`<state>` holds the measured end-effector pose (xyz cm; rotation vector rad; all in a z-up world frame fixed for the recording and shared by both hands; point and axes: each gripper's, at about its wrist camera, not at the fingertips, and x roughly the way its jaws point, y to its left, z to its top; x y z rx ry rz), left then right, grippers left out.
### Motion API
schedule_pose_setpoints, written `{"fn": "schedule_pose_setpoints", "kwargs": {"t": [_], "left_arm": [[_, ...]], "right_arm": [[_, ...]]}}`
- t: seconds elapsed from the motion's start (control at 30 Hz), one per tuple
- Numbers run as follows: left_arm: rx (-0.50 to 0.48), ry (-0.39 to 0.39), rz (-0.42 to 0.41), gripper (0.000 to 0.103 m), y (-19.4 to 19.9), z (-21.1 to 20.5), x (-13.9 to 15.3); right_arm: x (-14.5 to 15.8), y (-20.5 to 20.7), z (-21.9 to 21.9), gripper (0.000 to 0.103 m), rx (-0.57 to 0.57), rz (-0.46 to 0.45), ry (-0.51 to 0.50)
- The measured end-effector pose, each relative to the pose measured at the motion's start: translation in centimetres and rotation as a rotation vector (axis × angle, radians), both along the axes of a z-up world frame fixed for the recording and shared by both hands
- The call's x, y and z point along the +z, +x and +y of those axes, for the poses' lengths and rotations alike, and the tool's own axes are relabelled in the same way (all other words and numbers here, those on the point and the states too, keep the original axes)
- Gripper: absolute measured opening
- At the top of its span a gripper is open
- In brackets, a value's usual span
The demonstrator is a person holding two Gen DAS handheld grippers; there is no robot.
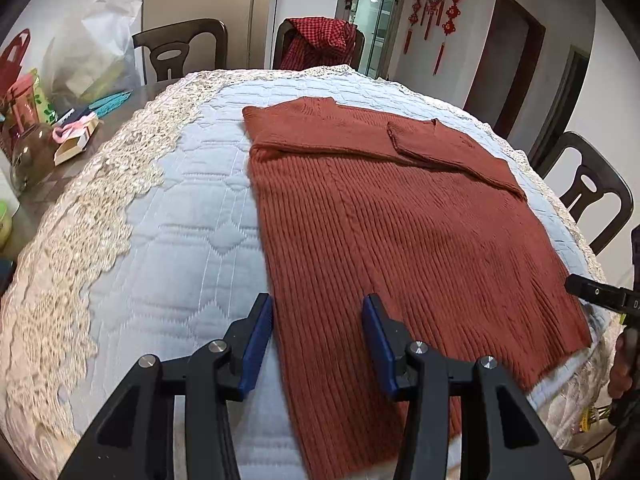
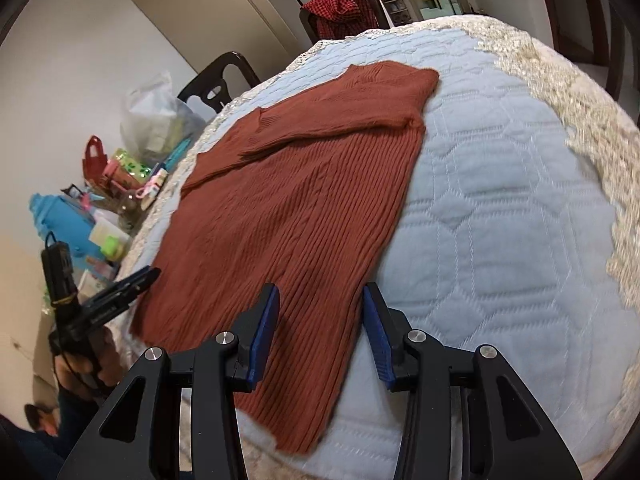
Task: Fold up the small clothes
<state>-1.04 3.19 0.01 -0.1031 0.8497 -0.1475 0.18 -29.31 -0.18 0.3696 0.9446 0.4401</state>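
Both claws, left gripper (image 1: 317,338) and right gripper (image 2: 321,330), wide, empty over rust-red ribbed knit sweater (image 1: 400,240); I judge sleeves folded, body fold left.

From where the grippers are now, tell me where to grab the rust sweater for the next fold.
Grip the rust sweater at its two hem corners nearest you, coming in low from the near table edge. The sleeves are already folded across the chest, the body lies flat, and both the left gripper and right gripper are open over that hem.
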Motion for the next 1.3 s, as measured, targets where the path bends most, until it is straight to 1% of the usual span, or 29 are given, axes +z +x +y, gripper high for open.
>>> {"fn": "schedule_pose_setpoints", "kwargs": {"t": [0.13, 0.27, 0.57, 0.7, 0.73, 0.8, 0.87, 0.9, 0.97, 1.0, 1.03, 1.07, 1.13, 1.2, 1.3], "left_arm": [[0.013, -0.059, -0.007, 0.049, -1.6, 0.6, -0.2], [0.013, -0.097, -0.009, 0.049, -2.6, 0.9, -0.2], [0.005, -0.25, 0.029, 0.049, -3.4, 2.3, -0.4], [0.0, -0.277, 0.032, 0.049, -2.9, 2.2, -0.5], [0.002, -0.285, 0.029, 0.049, -2.6, 2.1, -0.5], [0.005, -0.296, 0.027, 0.049, -2.0, 2.0, -0.4], [0.014, -0.322, 0.03, 0.048, -1.7, 2.2, -0.5], [0.017, -0.331, 0.031, 0.048, -1.8, 2.4, -0.5], [0.026, -0.333, 0.032, 0.037, -2.1, 2.6, -0.6], [0.031, -0.332, 0.033, 0.034, -2.2, 2.7, -0.7], [0.038, -0.331, 0.034, 0.027, -2.3, 2.9, -0.8], [0.045, -0.327, 0.037, 0.018, -2.4, 2.9, -0.9], [0.059, -0.317, 0.041, 0.009, -2.2, 3.1, -1.1], [0.057, -0.317, 0.044, 0.008, -2.1, 3.1, -1.0], [0.062, -0.302, 0.026, 0.008, -2.5, 3.6, -0.3]], "right_arm": [[-0.2, -1.2, -0.1, 0.043, -0.006, -0.002, 0.048], [-0.3, -2.2, -0.3, 0.043, -0.004, 0.005, 0.088], [-0.4, -2.8, 0.1, 0.043, 0.042, 0.041, 0.126], [-0.6, -2.8, 0.2, 0.042, 0.059, 0.054, 0.151], [-0.7, -2.7, 0.3, 0.041, 0.056, 0.052, 0.157], [-0.9, -2.2, 0.4, 0.033, 0.045, 0.058, 0.179], [-1.2, -1.8, 0.4, 0.02, 0.032, 0.067, 0.189], [-1.4, -1.7, 0.4, 0.017, 0.026, 0.07, 0.194], [-1.5, -1.9, 0.1, 0.012, 0.018, 0.072, 0.207], [-1.6, -2.1, 0.0, 0.009, 0.016, 0.07, 0.206], [-1.6, -2.3, -0.1, 0.007, 0.013, 0.068, 0.202], [-1.6, -2.3, -0.2, 0.006, 0.011, 0.067, 0.202], [-1.6, -2.5, -0.3, 0.006, 0.005, 0.059, 0.203], [-1.5, -2.3, -0.1, 0.006, 0.005, 0.051, 0.203], [-0.9, -2.3, -0.2, 0.006, 0.013, 0.033, 0.216]]}}
